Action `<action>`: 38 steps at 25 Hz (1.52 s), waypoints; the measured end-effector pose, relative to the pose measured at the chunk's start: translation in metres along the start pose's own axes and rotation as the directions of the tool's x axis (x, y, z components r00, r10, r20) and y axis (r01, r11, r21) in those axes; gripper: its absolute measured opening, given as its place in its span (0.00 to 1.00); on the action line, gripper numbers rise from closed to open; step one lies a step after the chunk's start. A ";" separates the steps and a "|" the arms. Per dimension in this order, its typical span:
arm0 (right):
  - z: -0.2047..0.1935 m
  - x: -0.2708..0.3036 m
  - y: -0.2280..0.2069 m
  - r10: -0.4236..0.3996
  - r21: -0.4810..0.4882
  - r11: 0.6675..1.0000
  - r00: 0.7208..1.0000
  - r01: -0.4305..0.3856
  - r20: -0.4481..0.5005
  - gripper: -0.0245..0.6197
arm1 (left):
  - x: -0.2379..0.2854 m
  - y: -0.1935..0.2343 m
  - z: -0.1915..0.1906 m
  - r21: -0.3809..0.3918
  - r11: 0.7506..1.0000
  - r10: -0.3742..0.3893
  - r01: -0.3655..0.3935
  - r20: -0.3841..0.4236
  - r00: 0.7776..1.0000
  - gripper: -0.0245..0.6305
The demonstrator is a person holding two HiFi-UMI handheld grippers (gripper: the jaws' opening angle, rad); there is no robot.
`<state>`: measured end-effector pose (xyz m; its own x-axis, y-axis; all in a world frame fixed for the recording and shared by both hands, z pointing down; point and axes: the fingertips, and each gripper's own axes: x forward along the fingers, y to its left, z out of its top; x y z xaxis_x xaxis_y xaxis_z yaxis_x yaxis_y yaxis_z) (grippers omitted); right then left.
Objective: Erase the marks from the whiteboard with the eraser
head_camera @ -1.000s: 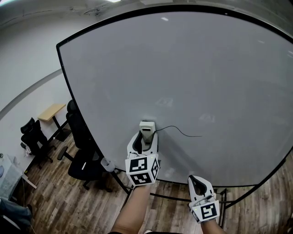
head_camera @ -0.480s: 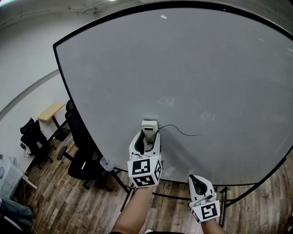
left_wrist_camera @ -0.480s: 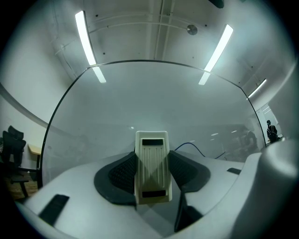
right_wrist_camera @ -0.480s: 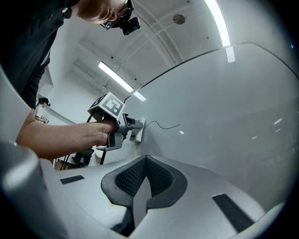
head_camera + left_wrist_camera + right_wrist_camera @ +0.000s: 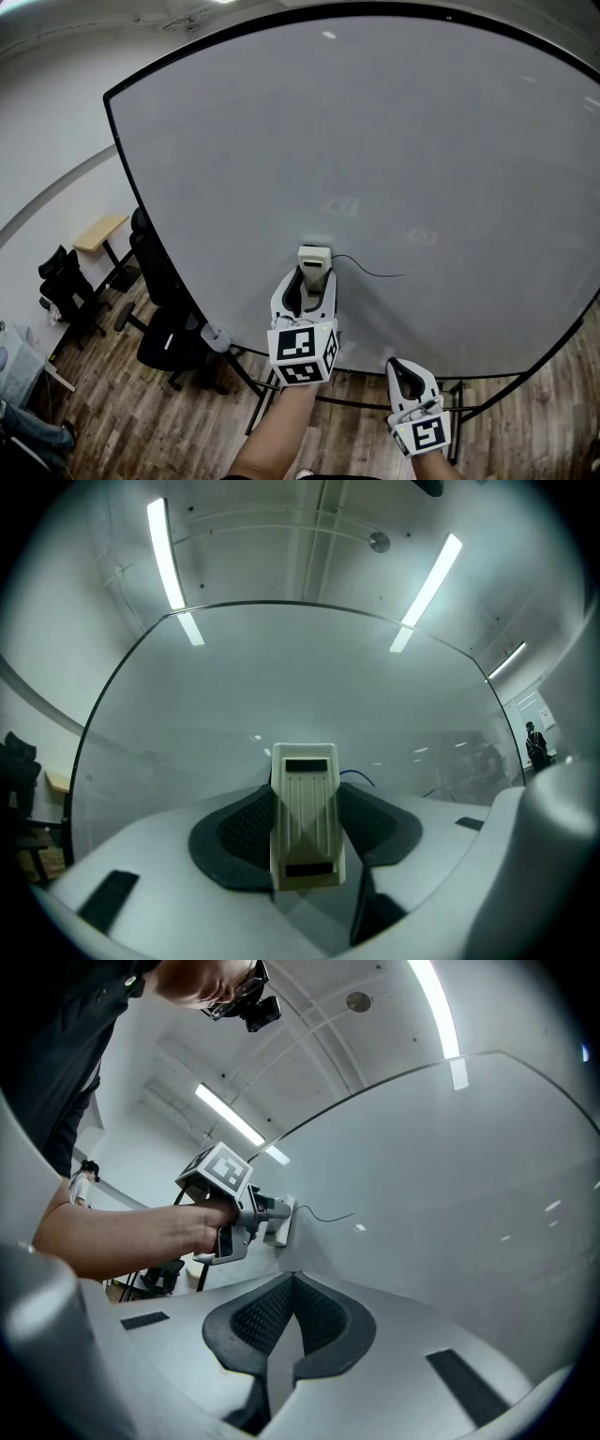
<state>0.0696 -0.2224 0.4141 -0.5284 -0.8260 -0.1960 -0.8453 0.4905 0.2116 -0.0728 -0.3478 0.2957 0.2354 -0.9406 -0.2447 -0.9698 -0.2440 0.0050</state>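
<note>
We see our left gripper (image 5: 305,832) clamped on the cream eraser (image 5: 304,803), facing the whiteboard (image 5: 281,686), a thin dark line (image 5: 359,776) just beside it.

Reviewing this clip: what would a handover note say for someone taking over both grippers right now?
Left gripper: shut on the eraser, which it holds against the whiteboard, low and near the middle.
Right gripper: shut, empty, held low off the board.
Done: the board looks bare except for one mark.
Left: a thin dark line runs right from the eraser's edge. Wipe rightward along it, then check for faint residue.
</note>
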 end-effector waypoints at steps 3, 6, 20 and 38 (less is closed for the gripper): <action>0.002 -0.003 -0.001 -0.008 -0.003 1.000 1.000 0.008 0.004 0.07 | 0.000 -0.014 0.002 0.014 1.000 -0.022 0.022 0.004 1.000 0.40; 0.005 -0.007 -0.001 -0.016 -0.006 1.000 1.000 0.017 0.005 0.07 | -0.001 -0.019 0.004 0.018 0.999 -0.030 0.030 0.005 1.000 0.40; 0.007 -0.010 -0.026 -0.059 -0.016 0.998 0.998 0.060 0.021 0.07 | 0.006 -0.052 0.005 0.077 0.994 -0.077 0.076 0.009 0.997 0.40; 0.013 -0.030 -0.061 -0.145 -0.028 0.989 0.989 0.146 0.031 0.07 | 0.006 -0.104 0.006 0.082 0.984 -0.160 0.157 0.036 0.986 0.40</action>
<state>0.1359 -0.2235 0.3943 -0.4023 -0.8796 -0.2539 -0.9109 0.3567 0.2075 0.0291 -0.3267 0.2882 0.3851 -0.8804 -0.2768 -0.9229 -0.3681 -0.1132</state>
